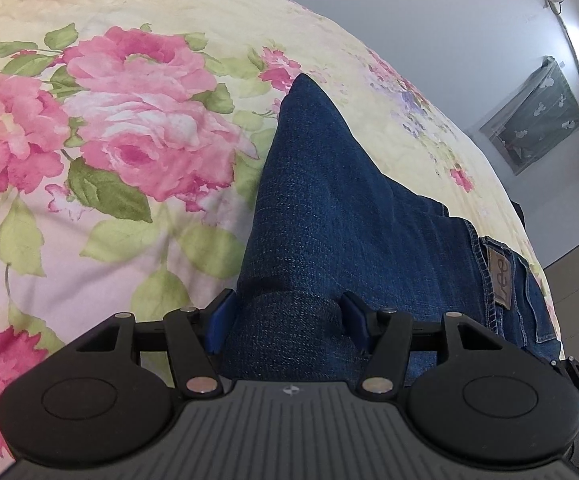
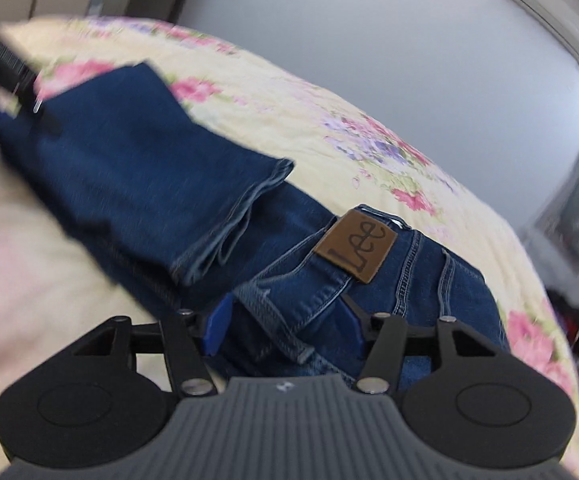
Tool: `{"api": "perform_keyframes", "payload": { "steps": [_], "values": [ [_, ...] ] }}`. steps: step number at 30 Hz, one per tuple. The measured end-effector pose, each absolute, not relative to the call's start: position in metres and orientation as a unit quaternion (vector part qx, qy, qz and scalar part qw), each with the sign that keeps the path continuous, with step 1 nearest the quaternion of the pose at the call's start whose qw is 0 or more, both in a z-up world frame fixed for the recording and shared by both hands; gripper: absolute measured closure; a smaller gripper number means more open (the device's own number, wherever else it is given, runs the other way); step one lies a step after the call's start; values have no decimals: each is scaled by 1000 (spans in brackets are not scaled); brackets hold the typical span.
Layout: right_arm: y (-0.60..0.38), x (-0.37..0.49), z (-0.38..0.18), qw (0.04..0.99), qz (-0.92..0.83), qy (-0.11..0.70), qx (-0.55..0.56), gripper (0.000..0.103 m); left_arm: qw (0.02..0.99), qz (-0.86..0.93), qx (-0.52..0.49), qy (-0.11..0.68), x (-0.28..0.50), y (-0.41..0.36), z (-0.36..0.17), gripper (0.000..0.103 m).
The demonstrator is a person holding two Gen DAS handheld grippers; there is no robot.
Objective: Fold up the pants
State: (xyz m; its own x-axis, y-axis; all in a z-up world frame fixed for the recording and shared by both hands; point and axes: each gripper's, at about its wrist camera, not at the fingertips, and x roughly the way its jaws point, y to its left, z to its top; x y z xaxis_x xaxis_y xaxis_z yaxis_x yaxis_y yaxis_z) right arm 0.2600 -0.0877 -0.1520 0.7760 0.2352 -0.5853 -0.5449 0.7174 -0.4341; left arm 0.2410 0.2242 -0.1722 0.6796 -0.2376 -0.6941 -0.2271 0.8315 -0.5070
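**Dark blue jeans lying folded on the flowered bed**

Black-and-grey left gripper, nearest in its own view, is sitting with its blue pads on either side of a thick fold of the dark blue denim pants; the cloth is filling the gap between the jaws, and whether the pads are pressing on it cannot be told. Black-and-grey right gripper is hanging over the waistband with its jaws standing apart, the denim lying under and between them without being pinched. Just beyond it, the brown leather brand patch is showing on the waistband, and the hemmed leg ends are lying doubled back over the seat. Farther off, the pale yellow bedspread with pink roses is spreading under the pants toward a grey wall.
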Motion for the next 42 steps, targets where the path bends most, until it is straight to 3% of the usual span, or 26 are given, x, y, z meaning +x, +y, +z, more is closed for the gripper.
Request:
{"api": "perform_keyframes", "payload": {
  "steps": [2, 9, 13, 16, 21, 25, 28, 33, 42],
  "values": [
    [-87, 259, -158, 877, 235, 255, -332, 61, 870, -2, -287, 401, 240, 223, -170, 37],
    [-81, 253, -159, 854, 276, 243, -367, 61, 870, -3, -284, 403, 241, 223, -169, 37],
    [-89, 273, -159, 861, 274, 285, -320, 88, 871, -4, -283, 402, 240, 224, -169, 37],
    [-96, 279, -146, 878, 266, 285, -276, 98, 871, -6, -285, 400, 238, 225, -169, 37],
    [-84, 256, -111, 891, 293, 221, -267, 98, 869, -2, -293, 399, 238, 226, -173, 36],
    [-65, 254, -142, 855, 328, 230, -328, 98, 871, -4, -287, 400, 235, 225, -169, 36],
    [-64, 264, -161, 847, 322, 268, -329, 90, 872, -7, -279, 403, 234, 225, -168, 36],
    [-81, 271, -140, 867, 313, 295, -254, 70, 865, -3, -297, 405, 236, 228, -171, 35],
    [-109, 290, -111, 897, 265, 311, -169, 69, 845, 11, -359, 396, 238, 235, -180, 33]
  ]
}}
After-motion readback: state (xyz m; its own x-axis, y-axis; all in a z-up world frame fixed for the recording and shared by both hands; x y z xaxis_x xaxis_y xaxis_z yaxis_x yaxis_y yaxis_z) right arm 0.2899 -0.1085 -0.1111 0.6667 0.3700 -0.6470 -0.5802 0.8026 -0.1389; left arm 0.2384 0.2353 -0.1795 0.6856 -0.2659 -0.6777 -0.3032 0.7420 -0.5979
